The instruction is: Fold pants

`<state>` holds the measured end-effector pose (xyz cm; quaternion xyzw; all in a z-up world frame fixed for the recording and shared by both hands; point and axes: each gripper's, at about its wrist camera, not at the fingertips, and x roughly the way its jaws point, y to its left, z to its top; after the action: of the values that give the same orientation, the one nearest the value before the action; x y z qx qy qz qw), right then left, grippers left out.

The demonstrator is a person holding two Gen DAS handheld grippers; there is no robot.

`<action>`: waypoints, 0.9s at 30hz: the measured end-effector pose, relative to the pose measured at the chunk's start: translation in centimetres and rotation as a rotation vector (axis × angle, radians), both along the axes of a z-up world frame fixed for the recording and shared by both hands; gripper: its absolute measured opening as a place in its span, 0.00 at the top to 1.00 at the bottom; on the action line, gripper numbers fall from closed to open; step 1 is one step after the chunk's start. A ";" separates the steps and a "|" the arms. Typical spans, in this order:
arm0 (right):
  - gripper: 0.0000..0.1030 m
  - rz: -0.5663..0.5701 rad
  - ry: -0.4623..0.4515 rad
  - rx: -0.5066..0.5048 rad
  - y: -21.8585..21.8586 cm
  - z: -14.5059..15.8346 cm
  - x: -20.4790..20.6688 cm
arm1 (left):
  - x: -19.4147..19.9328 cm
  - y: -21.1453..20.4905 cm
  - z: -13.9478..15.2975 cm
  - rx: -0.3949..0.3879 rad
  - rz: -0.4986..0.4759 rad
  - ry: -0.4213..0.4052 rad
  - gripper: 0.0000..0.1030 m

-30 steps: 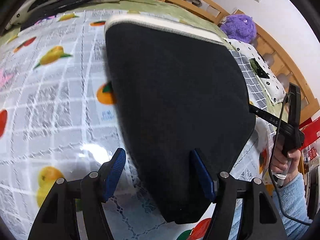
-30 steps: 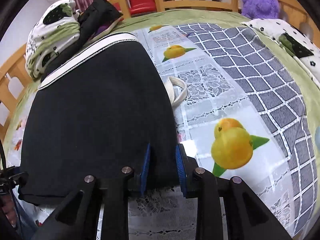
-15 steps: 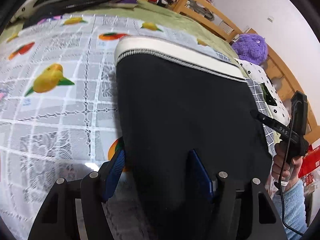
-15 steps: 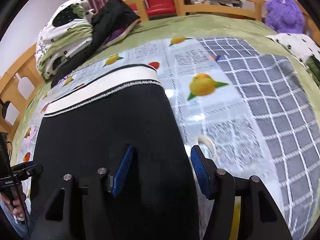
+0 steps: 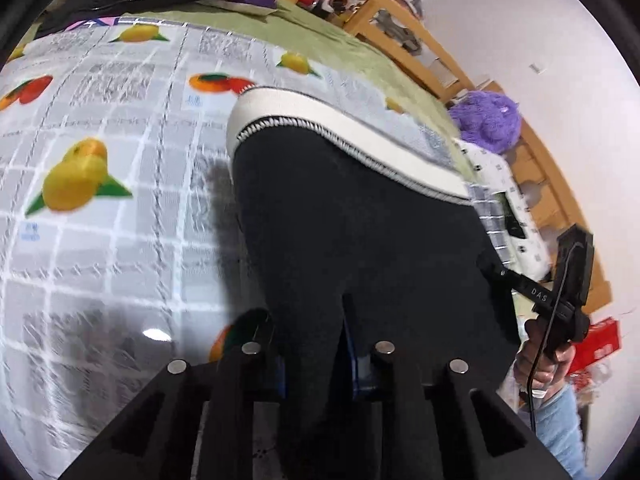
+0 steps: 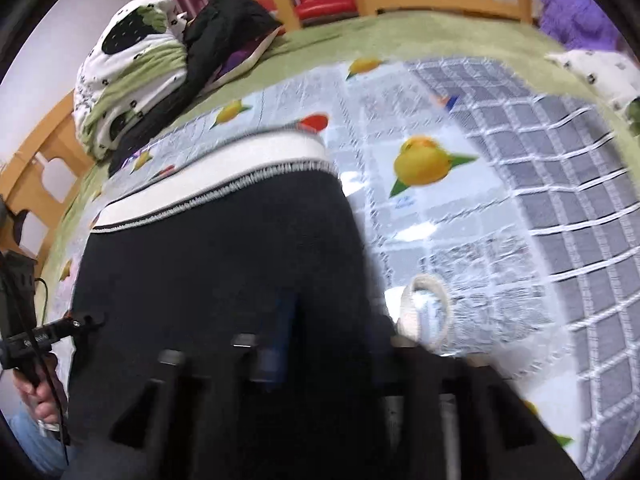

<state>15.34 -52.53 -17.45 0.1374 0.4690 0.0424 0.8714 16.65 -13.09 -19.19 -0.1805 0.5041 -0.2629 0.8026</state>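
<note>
Left hand-held gripper (image 5: pixel 314 356) is clamped on the near edge of the black pants (image 5: pixel 352 232), cloth pinched between its blue pads. Right hand-held gripper (image 6: pixel 328 344) grips the same near edge, fabric draped over its fingers; view blurred. Pants lie on the fruit-print cloth (image 5: pixel 100 128) covering the bed, white waistband (image 6: pixel 224 176) toward the far edge. White cord loop (image 6: pixel 426 312) sits just beside the pants.

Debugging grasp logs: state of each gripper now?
Left gripper: shut on the pants.
Right gripper: around the pants' edge; frame too blurred to tell open or shut.
</note>
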 end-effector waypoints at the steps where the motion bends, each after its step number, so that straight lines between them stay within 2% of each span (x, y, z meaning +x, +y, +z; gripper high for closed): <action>1: 0.87 -0.013 -0.004 0.030 -0.1 0.7 -0.4 | 0.1 0.5 0.5 0.001 -0.009 -0.010 0.82; 3: 0.88 -0.028 -0.020 0.074 1.2 1.9 -1.4 | 0.2 2.1 1.9 0.026 -0.007 -0.034 0.82; 7: 0.88 0.013 -0.033 0.050 7.7 2.8 -3.0 | 0.2 6.9 4.3 0.101 0.006 -0.061 0.82; 12: 0.88 0.038 -0.049 0.205 14.8 2.0 -3.8 | -0.6 14.2 5.7 0.214 0.058 -0.075 0.82; 15: 0.88 0.065 -0.063 0.229 18.8 1.6 -3.7 | -1.0 17.5 5.2 0.250 0.091 -0.064 0.82; 17: 0.87 0.078 -0.061 0.204 20.7 1.0 -3.3 | -1.1 18.6 3.8 0.248 0.100 -0.041 0.79; 19: 0.84 0.081 -0.048 0.113 21.7 0.3 -2.9 | -1.1 18.4 2.7 0.270 0.098 -0.036 0.76; 20: 0.83 0.084 -0.035 0.073 22.0 0.0 -2.9 | -1.3 18.1 2.5 0.305 0.097 -0.044 0.72; 22: 0.77 0.096 -0.028 -0.017 22.5 -0.2 -2.8 | -2.0 17.2 2.6 0.424 0.105 -0.077 0.71; 24: 0.75 0.101 -0.028 -0.126 22.6 0.8 -3.6 | -2.8 17.4 3.2 0.479 0.122 -0.110 0.71; 27: 0.76 0.067 -0.078 -0.149 22.2 3.3 -5.9 | -4.5 18.2 4.6 0.444 0.129 -0.137 0.71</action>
<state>9.46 -30.29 -14.12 0.0548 0.4408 0.0418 0.8949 12.15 5.09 -14.56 -0.0134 0.4815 -0.1056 0.8700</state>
